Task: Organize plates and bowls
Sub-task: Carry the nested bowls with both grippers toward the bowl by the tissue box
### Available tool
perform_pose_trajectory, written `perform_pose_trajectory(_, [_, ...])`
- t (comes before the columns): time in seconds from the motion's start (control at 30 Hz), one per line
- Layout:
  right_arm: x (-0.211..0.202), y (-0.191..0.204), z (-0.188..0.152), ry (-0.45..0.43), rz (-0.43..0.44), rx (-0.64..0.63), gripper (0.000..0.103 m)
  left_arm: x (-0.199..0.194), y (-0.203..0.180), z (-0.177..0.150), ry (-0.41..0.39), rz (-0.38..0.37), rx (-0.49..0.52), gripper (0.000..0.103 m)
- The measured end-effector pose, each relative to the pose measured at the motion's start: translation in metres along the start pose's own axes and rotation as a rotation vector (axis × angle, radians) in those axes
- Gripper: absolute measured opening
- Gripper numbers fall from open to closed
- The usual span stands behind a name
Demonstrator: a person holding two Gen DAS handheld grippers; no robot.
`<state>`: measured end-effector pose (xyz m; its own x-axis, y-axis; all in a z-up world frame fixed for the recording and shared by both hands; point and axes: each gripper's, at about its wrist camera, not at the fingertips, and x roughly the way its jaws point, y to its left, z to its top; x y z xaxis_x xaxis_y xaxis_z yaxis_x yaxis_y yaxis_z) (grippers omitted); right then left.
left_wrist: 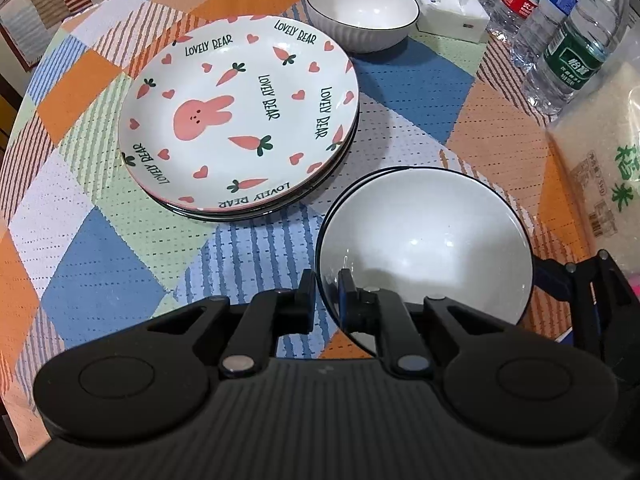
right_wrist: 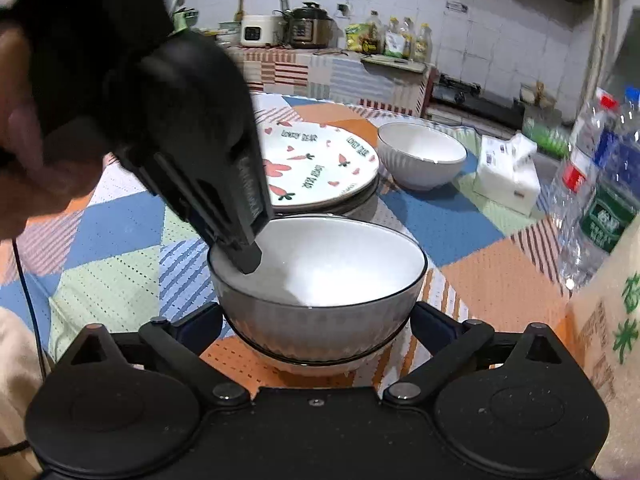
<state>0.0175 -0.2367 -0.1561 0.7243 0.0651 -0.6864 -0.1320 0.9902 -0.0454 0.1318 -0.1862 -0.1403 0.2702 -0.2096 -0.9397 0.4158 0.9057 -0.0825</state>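
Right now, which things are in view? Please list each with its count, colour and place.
plates: one stack, white, pink bunny print on top, table centre.
far bowl: one, white, behind the plates.
top bowl: one, white with dark rim, nested in the lower bowl.
lower bowl: one, white, near edge.
tissue pack: one, white, right of the far bowl.
bottles: at least three, clear, right side.
rice bag: one, clear, right edge.
cloth: one, patchwork, covers the table.
left gripper: black, pinching the top bowl's rim.
right gripper: black, jaws against the lower bowl's sides.
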Motion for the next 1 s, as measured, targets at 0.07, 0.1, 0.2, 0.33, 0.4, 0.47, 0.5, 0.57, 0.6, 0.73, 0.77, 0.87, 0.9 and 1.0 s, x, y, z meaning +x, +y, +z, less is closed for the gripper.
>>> perform_pose_trajectory(0.07, [0.0, -0.001, -0.001, -0.002, 0.006, -0.005, 0.101, 0.0, -0.001, 0.0, -0.004, 0.004, 0.007, 0.01])
perform_pose_trajectory(0.1, [0.0, -0.001, -0.001, -0.003, 0.006, -0.007, 0.101, -0.001, -0.001, 0.0, -0.004, 0.004, 0.009, 0.01])
perform_pose_trajectory(0.2, [0.0, -0.001, 0.0, 0.006, 0.007, -0.013, 0.1, -0.004, 0.001, 0.001, -0.004, -0.001, 0.012, 0.011])
perform_pose_trajectory(0.33, [-0.01, -0.011, 0.005, 0.018, 0.038, -0.018, 0.099, -0.019, 0.009, 0.006, -0.029, -0.042, 0.013, 0.011])
perform_pose_trajectory(0.4, [-0.017, -0.018, 0.011, 0.021, 0.064, -0.004, 0.099, -0.027, 0.015, 0.011, -0.033, -0.063, 0.001, 0.011])
perform_pose_trajectory(0.47, [-0.026, -0.025, 0.018, 0.009, 0.096, 0.017, 0.099, -0.034, 0.021, 0.017, -0.035, -0.081, -0.014, 0.014])
perform_pose_trajectory(0.5, [-0.03, -0.03, 0.023, 0.0, 0.114, 0.03, 0.099, -0.038, 0.025, 0.02, -0.034, -0.094, -0.02, 0.015])
perform_pose_trajectory(0.57, [-0.037, -0.04, 0.034, -0.018, 0.142, 0.058, 0.099, -0.043, 0.03, 0.027, -0.035, -0.12, -0.028, 0.016])
perform_pose_trajectory(0.6, [-0.041, -0.045, 0.041, -0.031, 0.148, 0.075, 0.099, -0.045, 0.032, 0.03, -0.035, -0.13, -0.031, 0.016])
perform_pose_trajectory(0.73, [-0.041, -0.071, 0.071, -0.056, 0.185, 0.162, 0.096, -0.049, 0.042, 0.048, -0.042, -0.172, -0.043, 0.018])
perform_pose_trajectory(0.77, [-0.038, -0.077, 0.079, -0.052, 0.19, 0.186, 0.095, -0.049, 0.045, 0.054, -0.05, -0.179, -0.049, 0.018])
perform_pose_trajectory(0.87, [-0.025, -0.097, 0.103, -0.014, 0.19, 0.264, 0.088, -0.052, 0.053, 0.073, -0.104, -0.178, -0.058, 0.019])
perform_pose_trajectory(0.9, [-0.019, -0.104, 0.11, 0.003, 0.184, 0.289, 0.085, -0.053, 0.055, 0.079, -0.122, -0.175, -0.057, 0.02])
perform_pose_trajectory(1.0, [0.001, -0.128, 0.132, 0.066, 0.155, 0.409, 0.075, -0.048, 0.062, 0.097, -0.16, -0.188, -0.074, 0.024])
